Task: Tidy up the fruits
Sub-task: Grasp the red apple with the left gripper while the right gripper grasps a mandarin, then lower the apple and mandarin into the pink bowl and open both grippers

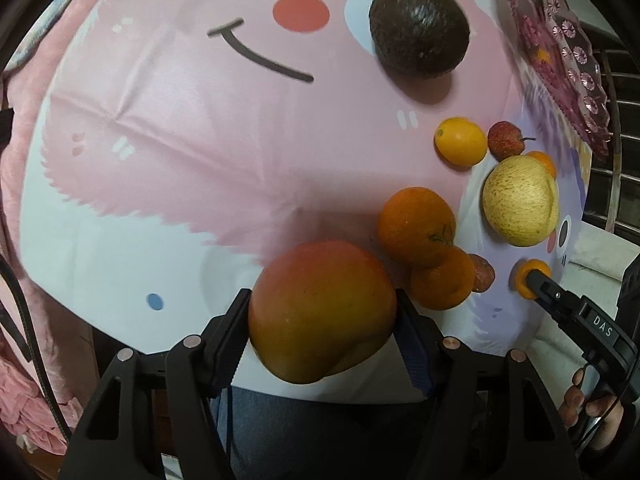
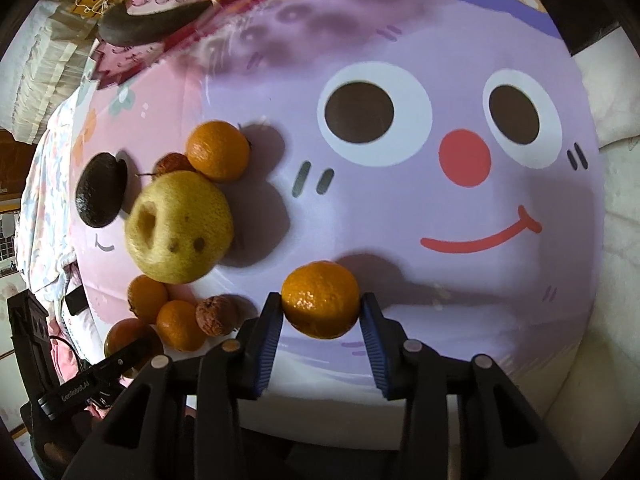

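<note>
At the six o'clock edge of the left wrist view, the left gripper (image 1: 322, 312) pinches a large mango (image 1: 320, 312) between its two pads, the fruit bulging well past them on both sides. In the right wrist view, again at six o'clock, the right gripper (image 2: 322, 312) has its jaws pressed on a small orange (image 2: 320, 299), and it casts a shadow on the purple cartoon cloth (image 2: 400, 208) beneath.

The other fruits lie clustered at about nine o'clock from the orange: a yellow pear (image 2: 179, 227), an avocado (image 2: 98, 190), more small oranges and reddish lychee-like fruits. The patterned tray (image 1: 560, 52) sits at one to two o'clock in the left view and already appears to hold an orange fruit.

The likeliest risk is the mango: it is heavy, rounded and smooth, gripped only across its middle, so a quick swing or tilt could let it rotate or slide out. The orange is soft, and too hard a squeeze could bruise it. With both grippers loaded and close together, their paths to the tray could cross, and a low pass could knock the loose cluster rolling off the cloth.
</note>
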The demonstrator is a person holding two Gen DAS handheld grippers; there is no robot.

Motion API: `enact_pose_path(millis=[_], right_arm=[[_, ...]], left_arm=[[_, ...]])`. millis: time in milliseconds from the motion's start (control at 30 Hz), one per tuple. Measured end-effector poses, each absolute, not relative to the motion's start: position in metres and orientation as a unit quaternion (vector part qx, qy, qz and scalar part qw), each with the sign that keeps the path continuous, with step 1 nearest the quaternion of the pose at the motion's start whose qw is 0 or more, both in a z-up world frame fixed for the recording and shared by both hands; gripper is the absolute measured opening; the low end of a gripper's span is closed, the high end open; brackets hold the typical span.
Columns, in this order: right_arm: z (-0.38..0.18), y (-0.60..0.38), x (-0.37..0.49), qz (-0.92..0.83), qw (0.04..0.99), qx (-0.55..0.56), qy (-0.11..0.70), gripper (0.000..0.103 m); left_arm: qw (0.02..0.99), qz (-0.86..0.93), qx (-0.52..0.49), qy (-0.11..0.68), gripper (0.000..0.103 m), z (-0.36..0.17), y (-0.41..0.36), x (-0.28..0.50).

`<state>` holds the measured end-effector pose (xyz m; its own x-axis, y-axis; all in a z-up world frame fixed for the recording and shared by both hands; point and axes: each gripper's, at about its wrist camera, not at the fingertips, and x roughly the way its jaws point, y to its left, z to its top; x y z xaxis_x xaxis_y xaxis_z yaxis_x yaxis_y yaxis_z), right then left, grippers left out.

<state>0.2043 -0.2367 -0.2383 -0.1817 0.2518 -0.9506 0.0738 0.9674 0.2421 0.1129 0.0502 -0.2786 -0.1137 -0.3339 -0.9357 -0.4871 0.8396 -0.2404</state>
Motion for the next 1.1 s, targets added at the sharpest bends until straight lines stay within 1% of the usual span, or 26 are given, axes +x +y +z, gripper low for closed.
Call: enact_pose_path(millis=[133, 333, 667, 800, 967, 1100], right_arm=[[-0.226, -0.236, 0.210, 0.071, 0.644, 0.115, 0.753, 0.039], [-0.201, -0.239, 0.221, 0.071, 0.669, 0.133, 0.727, 0.039], [-0.147, -0.238, 0.248, 0.074, 0.725, 0.143, 0.670, 0.039], [-0.132, -0.238, 0.258, 0.071, 0.742, 0.145, 0.651, 0.039], [-0.116, -0.240, 0.270, 0.068, 0.763, 0.149, 0.625, 0.039], [-0.105, -0.239, 0.283, 0.064, 0.787, 0.146, 0.597, 0.039]], left_arm=[[0.616, 0.061, -0.256, 0.742, 0.066, -0.260, 0.054, 0.118], [0.652, 0.046, -0.208, 0.728, 0.066, -0.211, 0.060, 0.138], [0.727, -0.003, -0.121, 0.675, 0.066, -0.119, 0.056, 0.202], [0.750, -0.027, -0.092, 0.654, 0.066, -0.091, 0.050, 0.229], [0.773, -0.059, -0.057, 0.629, 0.066, -0.066, 0.038, 0.264], [0.783, -0.074, -0.037, 0.616, 0.066, -0.060, 0.026, 0.298]])
